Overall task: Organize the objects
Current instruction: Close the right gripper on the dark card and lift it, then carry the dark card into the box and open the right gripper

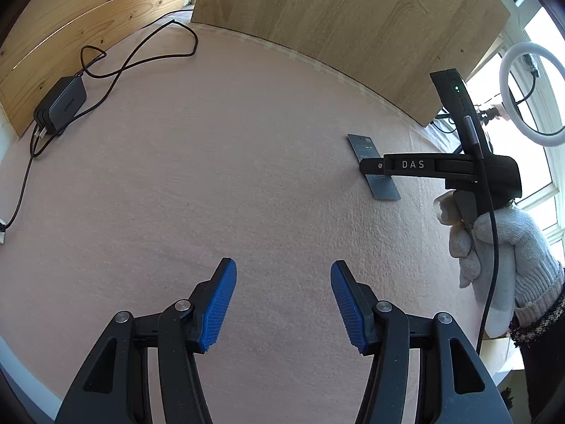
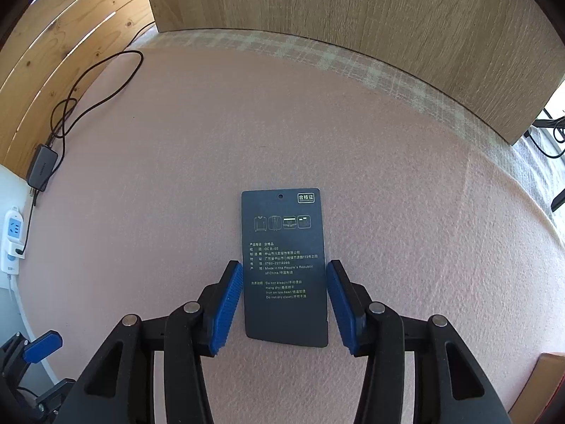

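The right claw (image 2: 284, 305) points down over a dark garment tag (image 2: 284, 268), its blue pads spread just wider than the card, one on each long side, not clearly touching it. The tag lies flat on the pink felt tabletop (image 2: 159, 176). The left claw (image 1: 283, 305) hovers wide apart over bare felt, holding nothing. A gloved hand (image 1: 501, 247) grips the right tool. A wooden board (image 1: 353, 17) stands behind; a charger (image 1: 61, 104) with its cable (image 1: 141, 53) lies to the left.
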{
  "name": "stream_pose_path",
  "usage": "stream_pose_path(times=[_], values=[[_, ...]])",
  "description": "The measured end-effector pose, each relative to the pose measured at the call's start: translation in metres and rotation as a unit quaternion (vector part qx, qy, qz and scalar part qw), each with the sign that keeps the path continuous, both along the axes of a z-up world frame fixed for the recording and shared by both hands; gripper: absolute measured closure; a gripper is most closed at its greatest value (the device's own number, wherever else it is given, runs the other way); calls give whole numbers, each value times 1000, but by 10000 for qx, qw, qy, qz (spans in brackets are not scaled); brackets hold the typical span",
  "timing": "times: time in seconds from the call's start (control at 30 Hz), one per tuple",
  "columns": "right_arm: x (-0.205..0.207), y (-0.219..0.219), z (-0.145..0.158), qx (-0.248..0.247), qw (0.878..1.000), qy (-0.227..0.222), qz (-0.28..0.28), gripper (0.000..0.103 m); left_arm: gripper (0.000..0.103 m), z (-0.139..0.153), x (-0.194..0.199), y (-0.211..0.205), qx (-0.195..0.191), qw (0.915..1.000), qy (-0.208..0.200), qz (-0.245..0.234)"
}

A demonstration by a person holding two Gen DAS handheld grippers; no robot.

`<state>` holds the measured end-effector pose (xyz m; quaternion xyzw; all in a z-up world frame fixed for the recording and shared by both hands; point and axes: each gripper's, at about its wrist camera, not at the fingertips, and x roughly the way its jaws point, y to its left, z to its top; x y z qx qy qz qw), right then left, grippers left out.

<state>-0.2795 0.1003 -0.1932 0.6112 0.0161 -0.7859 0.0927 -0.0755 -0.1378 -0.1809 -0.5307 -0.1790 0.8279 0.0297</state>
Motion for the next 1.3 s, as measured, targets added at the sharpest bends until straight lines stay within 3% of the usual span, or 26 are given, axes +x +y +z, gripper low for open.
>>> stream_pose_path(times=[0.23,0.63,1.03,1.3], values=[[44,16,3,32,9999,93,-110,59,44,7,2,30,-124,9997,65,-184],[142,92,36,-558,9924,428,-1010,59,44,16,0,108,-229,9966,148,-778],[238,203,79,-580,9722,917,-2075,59,44,32,-1,186,-407,9900,318,-1311],[281,257,91,-184,9572,1089,-2674,59,44,36,-1,223,-459,9855,374,-1588]])
